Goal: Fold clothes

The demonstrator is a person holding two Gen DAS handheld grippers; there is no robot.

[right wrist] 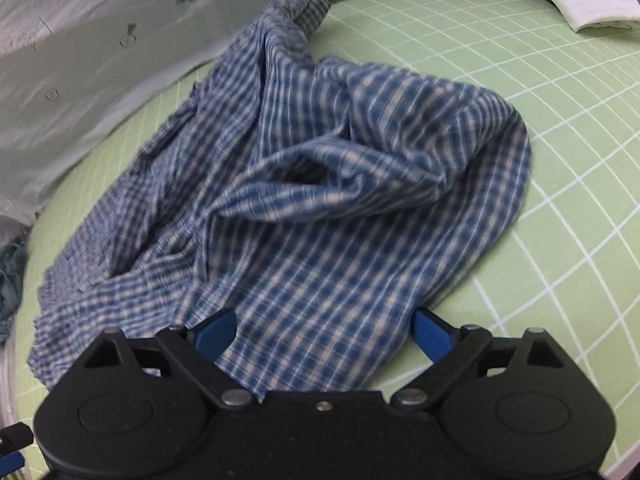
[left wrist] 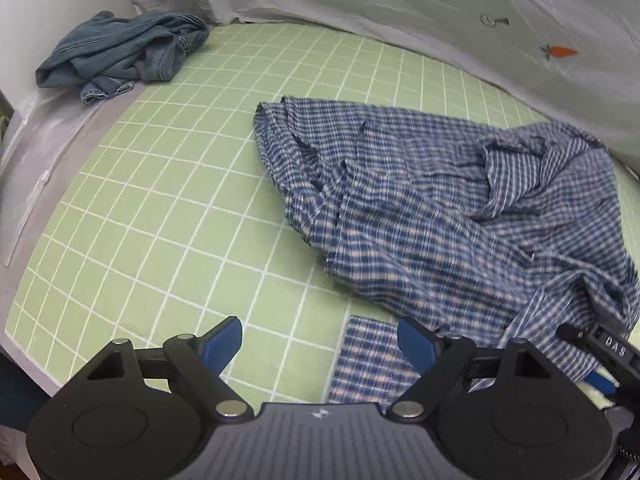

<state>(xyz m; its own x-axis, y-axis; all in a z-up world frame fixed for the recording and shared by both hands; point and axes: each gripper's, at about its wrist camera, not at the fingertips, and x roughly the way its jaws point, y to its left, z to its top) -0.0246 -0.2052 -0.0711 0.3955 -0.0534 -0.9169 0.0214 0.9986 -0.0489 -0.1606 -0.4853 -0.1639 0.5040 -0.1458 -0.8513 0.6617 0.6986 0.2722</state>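
Plaid shirt lying crumpled on green grid mat, spreading from mat centre toward the near edge. Bunching into heavy folds at the middle, one sleeve or hem trailing up toward white cloth at the back. Touching that white cloth along the far side in the right wrist view. White cloth carrying buttons and a small orange carrot motif.

Left gripper hovering over bare mat, jaws standing wide apart, nothing between them. Right-hand blue pad sitting just at a flat plaid corner near the mat edge; cannot tell if touching.

Right gripper jaws also spread wide, plaid fabric running between the pads and under the body. Pads not pressing on it, so not gripping. Right wrist view slightly blurred.

Denim garment sitting balled up at far left corner of mat, well apart from the plaid. Folded white item showing at the far right edge.
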